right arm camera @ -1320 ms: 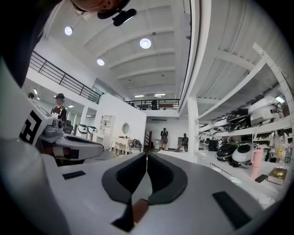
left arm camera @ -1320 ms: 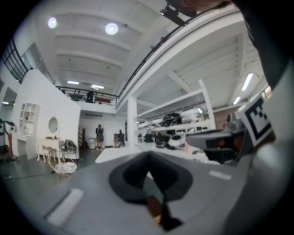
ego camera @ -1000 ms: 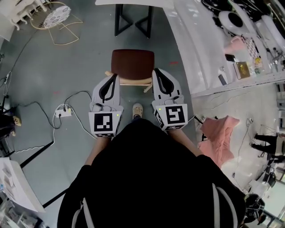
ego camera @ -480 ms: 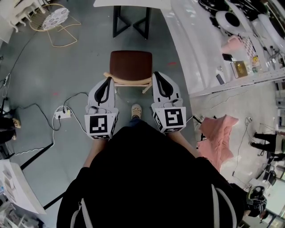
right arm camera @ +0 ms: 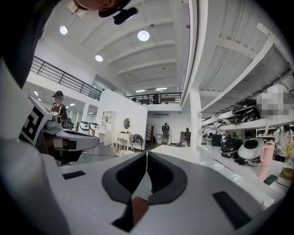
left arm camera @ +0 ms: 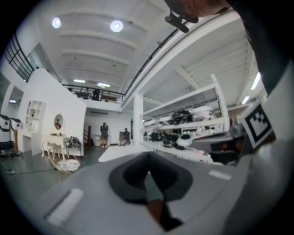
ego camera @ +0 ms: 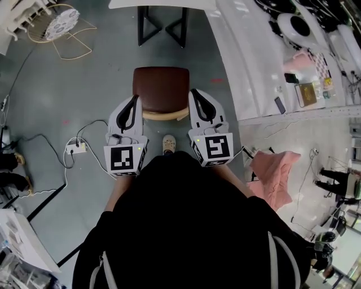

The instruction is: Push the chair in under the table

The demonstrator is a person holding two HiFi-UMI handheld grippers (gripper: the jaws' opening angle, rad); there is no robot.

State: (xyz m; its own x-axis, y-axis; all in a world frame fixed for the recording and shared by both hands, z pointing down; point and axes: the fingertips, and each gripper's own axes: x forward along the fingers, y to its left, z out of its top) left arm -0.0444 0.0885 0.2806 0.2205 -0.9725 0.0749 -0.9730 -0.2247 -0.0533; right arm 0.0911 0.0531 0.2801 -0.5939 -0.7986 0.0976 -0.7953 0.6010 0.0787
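Jaws meet in gripper views; head view shows chair (ego camera: pixel 161 90).

Grey floor (ego camera: pixel 84 79) under you. Chair (ego camera: pixel 161 89) stands on it just ahead of your shoe (ego camera: pixel 168 144), black table legs (ego camera: pixel 162 28) beyond. Power strip (ego camera: pixel 75 148) with trailing cables at your left. Pink cloth (ego camera: pixel 274 176) lies at your right.

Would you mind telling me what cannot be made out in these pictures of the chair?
- The table: the head view's top edge cuts off most of it.
- Legs of the chair: head view, hidden under the seat.
- Whether the left hand-held gripper and right hand-held gripper touch the backrest: head view, their bodies cover it; both gripper views show only a brown sliver behind shut jaws.
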